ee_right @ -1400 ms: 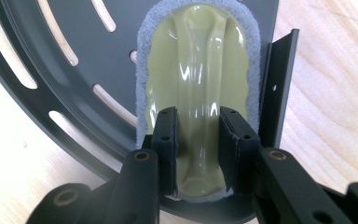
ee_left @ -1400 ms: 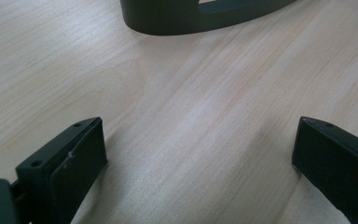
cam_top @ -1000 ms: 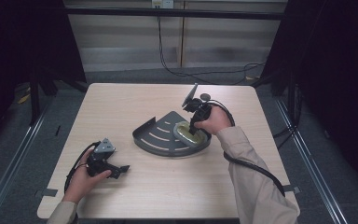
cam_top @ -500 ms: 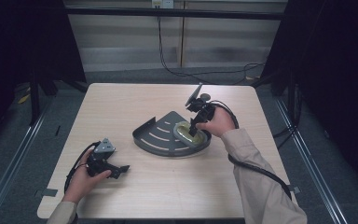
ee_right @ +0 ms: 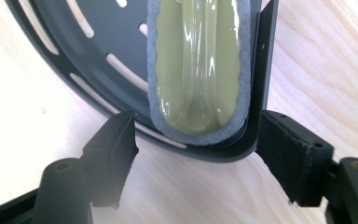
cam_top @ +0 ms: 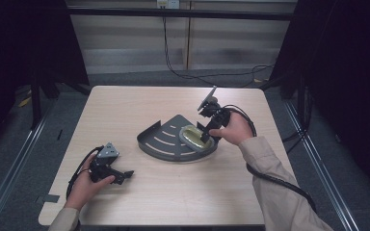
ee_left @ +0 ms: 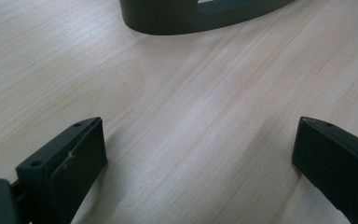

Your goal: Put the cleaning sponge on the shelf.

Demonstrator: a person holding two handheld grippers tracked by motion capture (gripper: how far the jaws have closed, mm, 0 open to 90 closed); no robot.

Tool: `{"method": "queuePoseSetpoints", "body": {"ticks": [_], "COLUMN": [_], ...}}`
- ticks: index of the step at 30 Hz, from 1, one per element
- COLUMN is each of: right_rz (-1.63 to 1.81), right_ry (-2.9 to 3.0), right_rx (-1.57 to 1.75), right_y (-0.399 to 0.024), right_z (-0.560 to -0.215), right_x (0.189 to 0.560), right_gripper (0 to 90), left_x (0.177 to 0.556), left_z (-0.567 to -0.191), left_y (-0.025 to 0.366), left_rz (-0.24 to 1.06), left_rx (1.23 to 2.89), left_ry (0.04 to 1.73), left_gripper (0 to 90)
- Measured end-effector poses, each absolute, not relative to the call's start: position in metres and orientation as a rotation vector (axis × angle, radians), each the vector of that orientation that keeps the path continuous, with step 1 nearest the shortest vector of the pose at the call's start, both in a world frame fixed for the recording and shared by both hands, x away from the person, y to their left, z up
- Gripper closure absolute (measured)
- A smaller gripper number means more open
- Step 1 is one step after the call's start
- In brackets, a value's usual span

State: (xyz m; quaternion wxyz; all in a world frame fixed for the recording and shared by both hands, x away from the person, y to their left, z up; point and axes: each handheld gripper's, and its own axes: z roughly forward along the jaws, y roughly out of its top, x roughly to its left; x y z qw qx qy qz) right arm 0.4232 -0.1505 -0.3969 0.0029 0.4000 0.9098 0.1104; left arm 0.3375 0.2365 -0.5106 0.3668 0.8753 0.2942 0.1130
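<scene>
Inside the dark slotted tray [cam_top: 164, 139] on the tabletop [cam_top: 125, 106] lay the green sponge [ee_right: 198, 60]. Around it, the right hand-held gripper [ee_right: 196, 158] had just been opening, jaws wide, holding nothing; withdrawing straight back without nudging the tray seemed wisest.

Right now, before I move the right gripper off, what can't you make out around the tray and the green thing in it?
- Green item: right gripper view cuts off its far end at the top edge; what it is stays unclear.
- Tray: left gripper view shows just a strip of wall; the top edge crops the rest.
- Right gripper: in the high view its fingertips are too small to tell whether they touch the tray rim.
</scene>
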Motion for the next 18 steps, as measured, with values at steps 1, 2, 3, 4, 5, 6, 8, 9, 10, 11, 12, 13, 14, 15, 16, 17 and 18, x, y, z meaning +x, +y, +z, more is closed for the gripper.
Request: {"method": "queuePoseSetpoints", "body": {"ticks": [1, 2, 3, 4, 5, 6, 8, 9, 10, 11, 12, 13, 14, 15, 16, 17, 18], "right_rz": [0.352, 0.360, 0.358, 0.356, 0.360, 0.360, 0.356, 0.355, 0.367, 0.365, 0.369, 0.365, 0.371, 0.369, 0.376, 0.378, 0.373], "right_ry": [2.859, 2.857, 2.859, 2.858, 2.860, 2.864, 2.867, 2.863, 2.866, 2.871, 2.867, 2.870, 2.870, 2.870, 2.869, 2.872, 2.871], "right_rx": [1.239, 1.242, 1.238, 1.238, 1.239, 1.224, 1.220, 1.227, 1.219, 1.216, 1.210, 1.213, 1.202, 1.204, 1.201, 1.203, 1.199], "right_y": [-0.152, -0.153, -0.154, -0.156, -0.157, -0.158, -0.161, -0.161, -0.163, -0.164, -0.165, -0.166, -0.167, -0.168, -0.169, -0.170, -0.172], "right_z": [-0.396, -0.396, -0.396, -0.396, -0.396, -0.396, -0.396, -0.395, -0.395, -0.394, -0.394, -0.393, -0.393, -0.392, -0.392, -0.392, -0.392], "right_x": [0.422, 0.420, 0.418, 0.417, 0.415, 0.414, 0.411, 0.409, 0.408, 0.406, 0.405, 0.403, 0.402, 0.401, 0.399, 0.397, 0.396], "right_gripper": [27.1, 26.8, 26.0, 25.4, 25.4, 25.1, 24.3, 24.3, 24.3, 24.2, 23.8, 23.7, 23.5, 23.4, 23.5, 23.4, 23.4], "left_x": [0.337, 0.337, 0.337, 0.337, 0.337, 0.337, 0.337, 0.337, 0.337, 0.337, 0.337, 0.337, 0.337, 0.337, 0.337, 0.337, 0.337], "left_z": [-0.511, -0.511, -0.511, -0.511, -0.511, -0.511, -0.511, -0.511, -0.511, -0.511, -0.511, -0.511, -0.511, -0.511, -0.511, -0.511, -0.511], "left_y": [0.236, 0.236, 0.236, 0.236, 0.236, 0.236, 0.236, 0.236, 0.236, 0.236, 0.236, 0.236, 0.237, 0.237, 0.237, 0.237, 0.237], "left_rz": [0.290, 0.290, 0.284, 0.284, 0.284, 0.284, 0.284, 0.284, 0.284, 0.284, 0.284, 0.281, 0.282, 0.282, 0.282, 0.283, 0.283], "left_rx": [2.249, 2.249, 2.246, 2.245, 2.247, 2.246, 2.246, 2.247, 2.245, 2.246, 2.246, 2.246, 2.252, 2.252, 2.252, 2.252, 2.253], "left_ry": [0.756, 0.756, 0.760, 0.760, 0.759, 0.760, 0.760, 0.759, 0.760, 0.760, 0.760, 0.762, 0.757, 0.756, 0.756, 0.756, 0.756], "left_gripper": [2.4, 2.4, 2.4, 2.4, 2.4, 2.4, 2.4, 2.3, 2.4, 2.4, 2.4, 2.4, 2.4, 2.3, 2.3, 2.4, 2.3]}}
